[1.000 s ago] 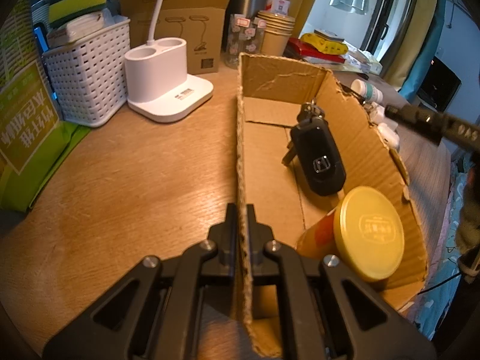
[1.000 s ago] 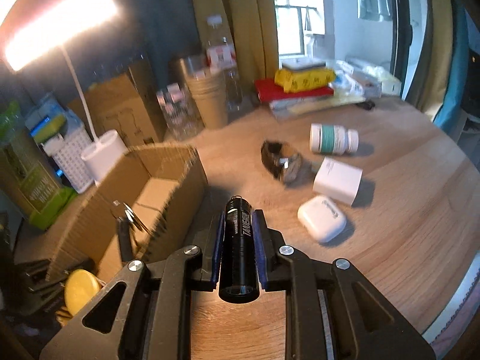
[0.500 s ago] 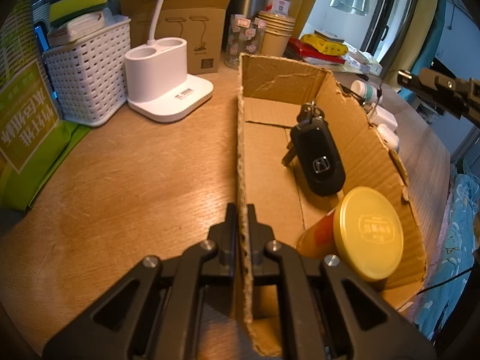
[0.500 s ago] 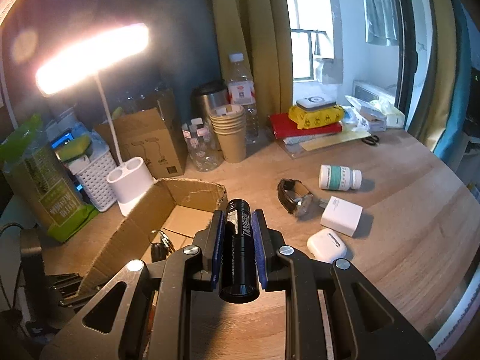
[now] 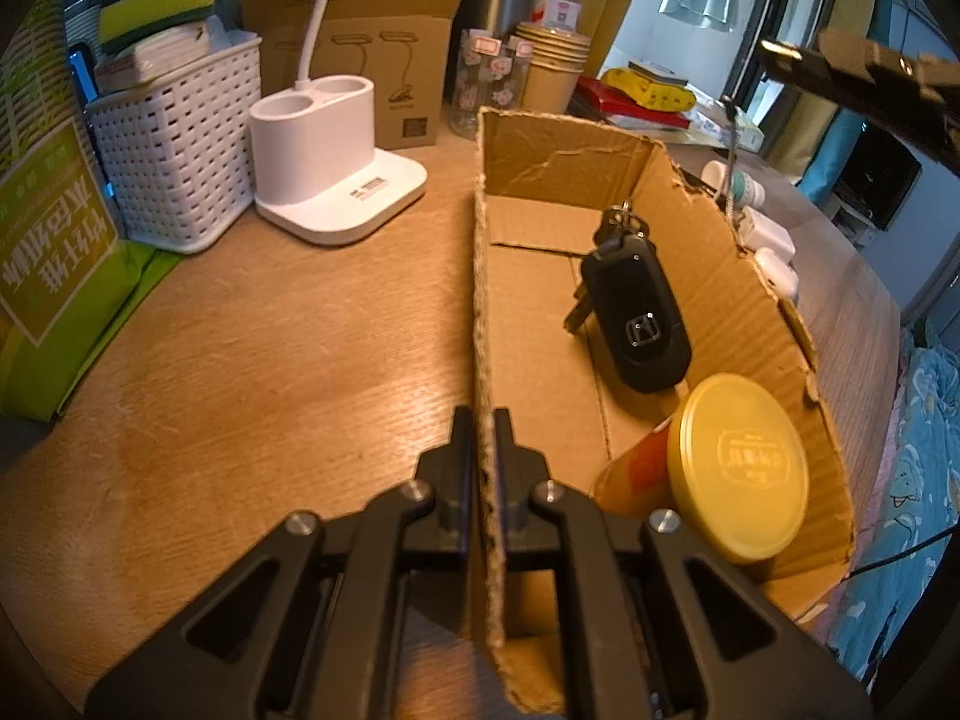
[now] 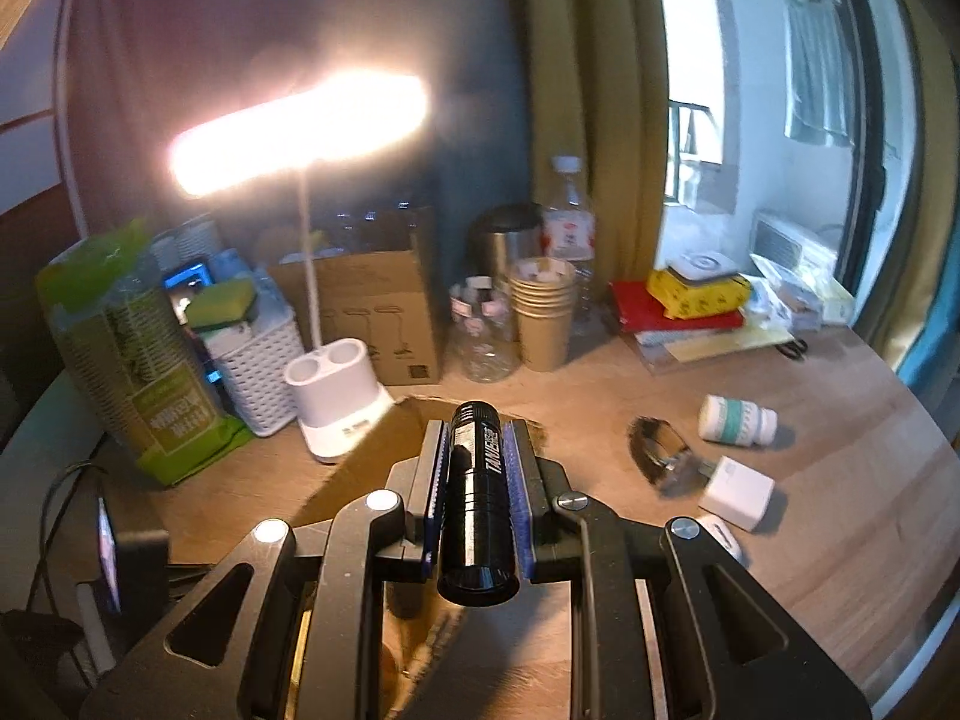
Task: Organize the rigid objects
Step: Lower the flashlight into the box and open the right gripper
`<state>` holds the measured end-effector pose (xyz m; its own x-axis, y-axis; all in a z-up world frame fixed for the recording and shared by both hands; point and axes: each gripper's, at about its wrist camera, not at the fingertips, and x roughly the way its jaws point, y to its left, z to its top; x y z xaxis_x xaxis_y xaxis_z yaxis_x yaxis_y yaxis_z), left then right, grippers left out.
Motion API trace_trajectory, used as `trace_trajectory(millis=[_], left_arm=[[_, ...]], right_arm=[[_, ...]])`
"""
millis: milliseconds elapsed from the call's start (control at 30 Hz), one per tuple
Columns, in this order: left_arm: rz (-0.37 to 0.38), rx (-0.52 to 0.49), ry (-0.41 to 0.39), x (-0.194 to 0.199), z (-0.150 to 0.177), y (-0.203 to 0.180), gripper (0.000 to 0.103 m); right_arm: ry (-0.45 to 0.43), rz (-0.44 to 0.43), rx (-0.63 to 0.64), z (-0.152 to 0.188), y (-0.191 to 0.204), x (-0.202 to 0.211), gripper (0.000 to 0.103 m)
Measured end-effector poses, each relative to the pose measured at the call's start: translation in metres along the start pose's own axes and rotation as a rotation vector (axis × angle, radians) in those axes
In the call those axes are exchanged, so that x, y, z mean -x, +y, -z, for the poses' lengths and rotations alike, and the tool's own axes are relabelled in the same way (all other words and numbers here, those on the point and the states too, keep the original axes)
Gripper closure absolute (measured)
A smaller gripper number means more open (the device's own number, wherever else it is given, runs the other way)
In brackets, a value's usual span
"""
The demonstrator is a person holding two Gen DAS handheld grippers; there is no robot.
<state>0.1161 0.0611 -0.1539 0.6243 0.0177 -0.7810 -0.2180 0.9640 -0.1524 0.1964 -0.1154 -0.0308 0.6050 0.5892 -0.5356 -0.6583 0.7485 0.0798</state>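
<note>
Ahead of both claws, a wooden table [image 5: 252,360] carries the whole scene. Left claw [image 5: 483,420]: its jaws are pressed together on the near left wall of an open cardboard box [image 5: 540,312], one finger outside the wall and one inside. Just right of this claw, inside the box, a jar with a yellow lid [image 5: 738,468] bearing embossed, unreadable characters lies on its side at the near end; beyond it a black car key fob [image 5: 636,318] with a square emblem leans against the right wall, keys attached at its far end. Left of the claw and farther off stand a green package [image 5: 54,258] printed with Chinese characters, a white lattice basket [image 5: 174,150], and a white lamp base [image 5: 336,174] with a small barcode label. Behind the lamp base, a brown carton [image 5: 360,60] shows line drawings of a lamp and a QR code. Right claw [image 6: 477,444]: narrowly closed on a black flashlight [image 6: 480,498], blue pads against its barrel, lens end toward the camera; white lettering along the barrel appears to begin "TANK", the rest unclear. The flashlight is held above the far end of the box. Right of this claw lie a wristwatch [image 6: 660,456], a white charger block [image 6: 738,492], and a white pill bottle [image 6: 735,420] with a green label, on its side.
</note>
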Motion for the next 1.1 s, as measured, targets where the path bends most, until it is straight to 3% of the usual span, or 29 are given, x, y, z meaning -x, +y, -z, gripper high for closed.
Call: trace_trajectory(millis=[233,667,1100], left_arm=[[-0.001,0.000,0.000,0.000,0.000,0.000,0.097],[0.001,0.001,0.002,0.000,0.000,-0.001,0.097],[0.001,-0.001,0.002,-0.003,-0.001,-0.002,0.097]], right_arm=[[0.030,-0.046,0.042,0.005,0.020,-0.021,0.083],[0.223,-0.007,0.045,0.047,0.021,-0.097,0.083],[0.261,0.030,0.073,0.058,0.022,-0.107,0.084]])
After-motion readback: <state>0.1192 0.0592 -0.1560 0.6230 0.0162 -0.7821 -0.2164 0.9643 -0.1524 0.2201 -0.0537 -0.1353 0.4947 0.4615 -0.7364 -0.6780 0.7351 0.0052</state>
